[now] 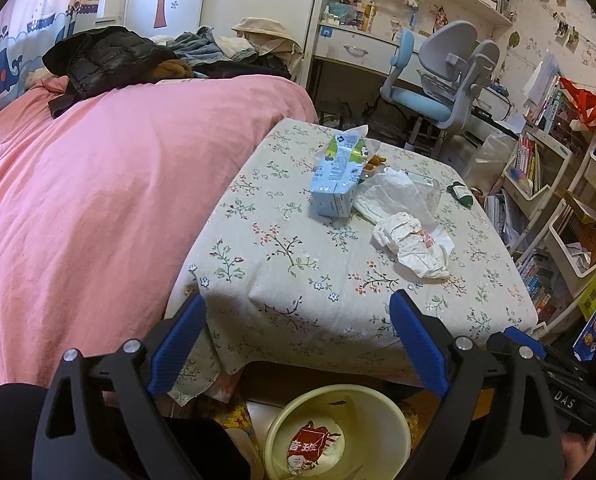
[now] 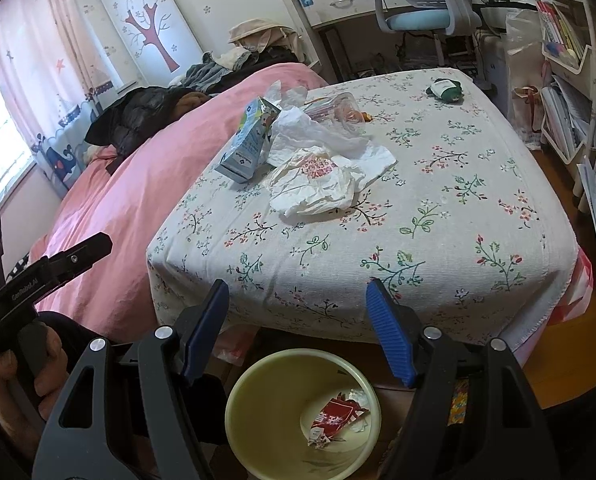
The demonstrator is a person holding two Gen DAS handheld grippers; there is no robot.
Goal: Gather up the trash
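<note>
Both grippers, left gripper (image 1: 298, 344) and right gripper (image 2: 298, 332), hang released over the bin (image 2: 234, 408), so next means reaching the crumpled wrapper (image 2: 318, 184) mid-table (image 2: 458, 240).

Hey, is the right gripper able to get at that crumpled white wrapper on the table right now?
Probably yes. The right gripper is open and empty, and only bare tablecloth lies between it and the crumpled wrapper.

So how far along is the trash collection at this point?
Barely started. Done: one red wrapper lies in the bin. In hand: nothing; the left gripper and right gripper are both open and empty above the bin. Left on the table: carton, crumpled paper, clear plastic cup.
</note>
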